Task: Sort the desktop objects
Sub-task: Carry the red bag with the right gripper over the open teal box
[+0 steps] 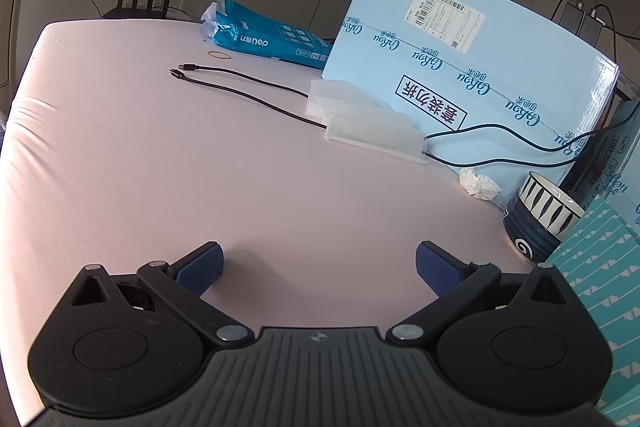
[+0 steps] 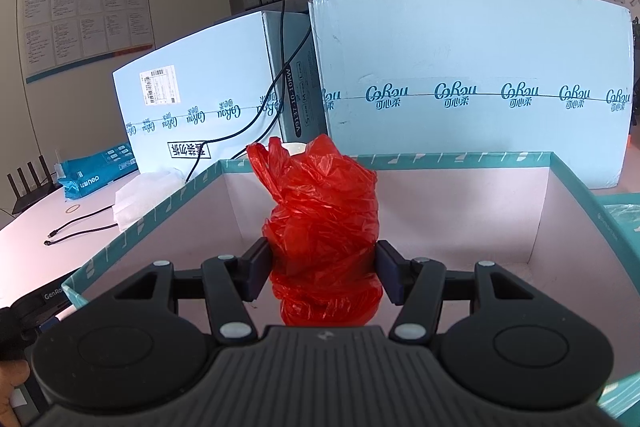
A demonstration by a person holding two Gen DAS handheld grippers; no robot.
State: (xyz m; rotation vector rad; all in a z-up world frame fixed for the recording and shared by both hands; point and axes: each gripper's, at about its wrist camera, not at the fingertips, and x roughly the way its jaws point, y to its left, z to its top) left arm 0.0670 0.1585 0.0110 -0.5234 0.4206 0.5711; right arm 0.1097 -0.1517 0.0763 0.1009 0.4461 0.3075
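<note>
Over the open teal-rimmed box [image 2: 552, 163], the right gripper [image 2: 322, 273] is holding a crumpled red plastic bag [image 2: 320, 223]; jaws are sitting abt half open w/ both pads pressing on the bag's lower sides. The bag is standing bunched up, long axis vertical, w/ its loose handle end pointing up and slightly left, the bottom bulge hanging down betw the jaws toward the camera. It is sitting above the box's pale inner floor, nearer the near-left part; whether it is touching the floor can't be told.

Beyond the box, two big light-blue cartons [image 2: 472, 67] are standing upright side by side, w/ black cables [image 2: 280, 59] running down betw them.

In the left wrist view, the left gripper [image 1: 320, 269] is hovering over the pink tabletop [image 1: 160, 167], jaws standing wide open w/ nothing betw them. Ahead on the tabletop, a black cable [image 1: 240, 87] is lying w/ two plug ends pointing left, passing under white foam pads [image 1: 372, 131]. A crumpled tissue [image 1: 478, 183] is lying near a dark patterned cup [image 1: 536, 219], just beside the carton. A blue paper pack [image 1: 264, 37] and a rubber band [image 1: 219, 55] are lying further back, near a black router [image 1: 140, 1].
</note>
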